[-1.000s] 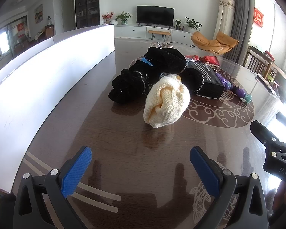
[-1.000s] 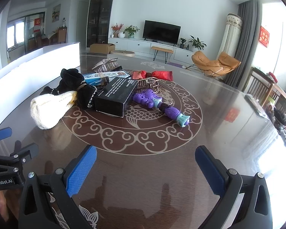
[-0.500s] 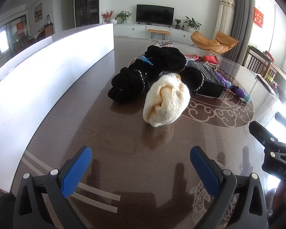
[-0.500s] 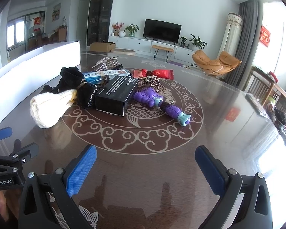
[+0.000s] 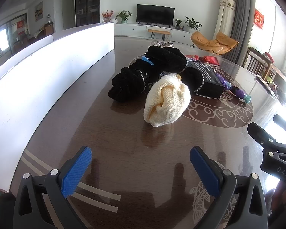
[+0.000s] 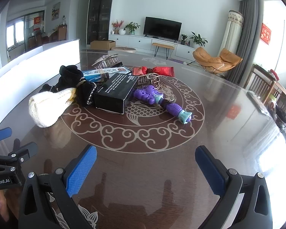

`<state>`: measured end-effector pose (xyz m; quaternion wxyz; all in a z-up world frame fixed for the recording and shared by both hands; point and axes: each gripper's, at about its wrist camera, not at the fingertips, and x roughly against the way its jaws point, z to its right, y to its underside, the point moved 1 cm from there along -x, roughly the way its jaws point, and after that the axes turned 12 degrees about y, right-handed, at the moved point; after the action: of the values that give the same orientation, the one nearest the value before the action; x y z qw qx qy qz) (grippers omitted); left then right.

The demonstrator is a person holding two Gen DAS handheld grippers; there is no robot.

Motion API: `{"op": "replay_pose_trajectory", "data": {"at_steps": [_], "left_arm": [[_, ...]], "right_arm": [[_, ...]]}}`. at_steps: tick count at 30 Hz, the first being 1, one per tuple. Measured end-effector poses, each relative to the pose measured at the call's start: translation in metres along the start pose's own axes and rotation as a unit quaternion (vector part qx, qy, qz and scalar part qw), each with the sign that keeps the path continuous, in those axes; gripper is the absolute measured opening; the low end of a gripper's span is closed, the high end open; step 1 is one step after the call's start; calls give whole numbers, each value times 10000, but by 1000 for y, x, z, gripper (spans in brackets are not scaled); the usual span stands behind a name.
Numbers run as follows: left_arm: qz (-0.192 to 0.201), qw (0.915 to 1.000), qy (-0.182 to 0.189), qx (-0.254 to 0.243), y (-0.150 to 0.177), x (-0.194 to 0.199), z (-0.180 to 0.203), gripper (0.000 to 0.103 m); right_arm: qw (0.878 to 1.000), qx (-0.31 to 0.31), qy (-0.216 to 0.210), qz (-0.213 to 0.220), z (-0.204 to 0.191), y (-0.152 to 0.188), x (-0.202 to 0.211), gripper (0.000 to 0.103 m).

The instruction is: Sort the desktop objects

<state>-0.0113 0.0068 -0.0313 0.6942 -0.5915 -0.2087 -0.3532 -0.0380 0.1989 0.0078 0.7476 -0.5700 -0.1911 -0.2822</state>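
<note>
A pile of objects lies on the dark round table (image 6: 228, 103). A cream knitted cloth (image 5: 166, 100) (image 6: 47, 105) lies nearest, in front of black velvet scrunchies (image 5: 131, 84) (image 6: 70, 78). A black box (image 6: 116, 92) (image 5: 207, 80), a purple toy (image 6: 158, 100), a red packet (image 6: 154, 70), a blue packet (image 6: 104, 72), a brown hair claw (image 6: 149, 79) and a silver comb (image 6: 106, 61) lie around them. My left gripper (image 5: 141, 169) is open and empty, short of the cream cloth. My right gripper (image 6: 145, 168) is open and empty, short of the purple toy.
A long white box wall (image 5: 47, 72) runs along the table's left side. The right gripper's body shows at the right of the left wrist view (image 5: 272, 152). Chairs (image 6: 263, 87) stand beyond the table's right edge.
Both grippers have crept slightly forward toward the pile. The jaws stay open and no object has moved.
</note>
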Motion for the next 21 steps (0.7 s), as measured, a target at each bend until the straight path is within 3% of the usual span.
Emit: {"op": "replay_pose_trajectory", "data": {"at_steps": [8, 21], "left_arm": [[-66, 9999, 41, 98, 0, 1, -6, 103], [-339, 9990, -264, -113, 8, -5, -4, 103]], "right_arm": [[9998, 75, -75, -144, -2, 0, -5, 103], [9981, -109, -353, -491, 3, 0, -21, 103]]}}
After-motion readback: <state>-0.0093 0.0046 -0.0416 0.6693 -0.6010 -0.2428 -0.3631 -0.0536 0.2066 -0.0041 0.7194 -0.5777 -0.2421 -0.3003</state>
